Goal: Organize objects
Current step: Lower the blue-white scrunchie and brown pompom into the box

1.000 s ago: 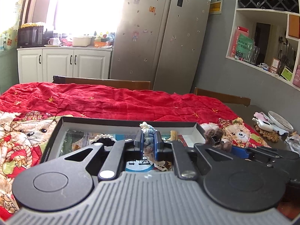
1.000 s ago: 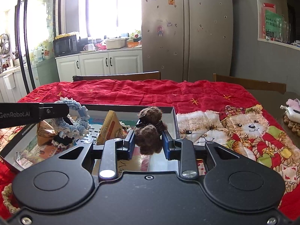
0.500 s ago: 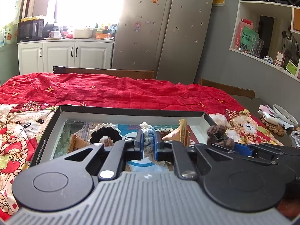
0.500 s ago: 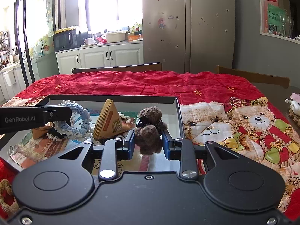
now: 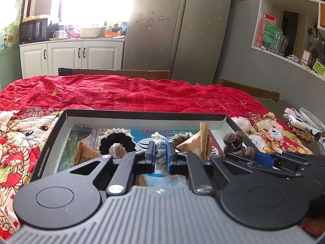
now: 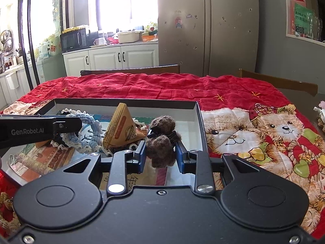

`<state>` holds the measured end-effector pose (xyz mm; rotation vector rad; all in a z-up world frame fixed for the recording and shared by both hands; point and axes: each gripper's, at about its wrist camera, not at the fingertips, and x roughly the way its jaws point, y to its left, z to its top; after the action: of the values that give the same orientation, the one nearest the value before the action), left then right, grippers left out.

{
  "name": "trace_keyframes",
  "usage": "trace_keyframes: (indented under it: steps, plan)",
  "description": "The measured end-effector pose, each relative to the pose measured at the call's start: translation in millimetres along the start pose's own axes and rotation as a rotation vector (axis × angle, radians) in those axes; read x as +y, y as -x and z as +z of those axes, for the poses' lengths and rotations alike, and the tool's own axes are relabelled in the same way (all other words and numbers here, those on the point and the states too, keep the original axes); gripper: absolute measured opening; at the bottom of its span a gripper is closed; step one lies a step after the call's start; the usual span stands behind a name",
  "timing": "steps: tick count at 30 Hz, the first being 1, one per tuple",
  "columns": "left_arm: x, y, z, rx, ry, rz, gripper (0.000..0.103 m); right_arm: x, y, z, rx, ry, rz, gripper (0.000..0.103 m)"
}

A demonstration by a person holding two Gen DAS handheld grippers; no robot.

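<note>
A shallow black-rimmed box (image 5: 142, 115) (image 6: 126, 101) lies on the red quilt. My left gripper (image 5: 161, 155) is shut on a blue-and-cream crocheted scrunchie (image 5: 161, 144) (image 6: 89, 134), held over the box. My right gripper (image 6: 160, 155) is shut on a fuzzy brown hair clip (image 6: 162, 140) (image 5: 236, 142), above the box's right side. In the box lie a black scrunchie with a cream edge (image 5: 116, 141), an upright triangular orange packet (image 6: 120, 126) (image 5: 204, 140) and another packet (image 5: 84, 152).
The red teddy-bear quilt (image 6: 254, 126) covers the table. Wooden chair backs (image 5: 113, 72) stand behind it. A dish and small items (image 5: 300, 122) sit at the table's right end. Fridge and white cabinets stand farther back.
Both grippers have drawn back and risen a little over the box, so more of its inside shows. Each keeps hold of its item.
</note>
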<state>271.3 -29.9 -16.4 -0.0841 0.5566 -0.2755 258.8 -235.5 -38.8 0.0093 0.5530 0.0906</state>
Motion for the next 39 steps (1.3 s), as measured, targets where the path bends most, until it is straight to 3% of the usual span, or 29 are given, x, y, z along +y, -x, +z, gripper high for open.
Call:
trace_keyframes:
  steps: [39]
  plan:
    - [5, -13, -6, 0.065, -0.012, 0.061, 0.016, 10, -14, -7, 0.042, 0.055, 0.045, 0.029]
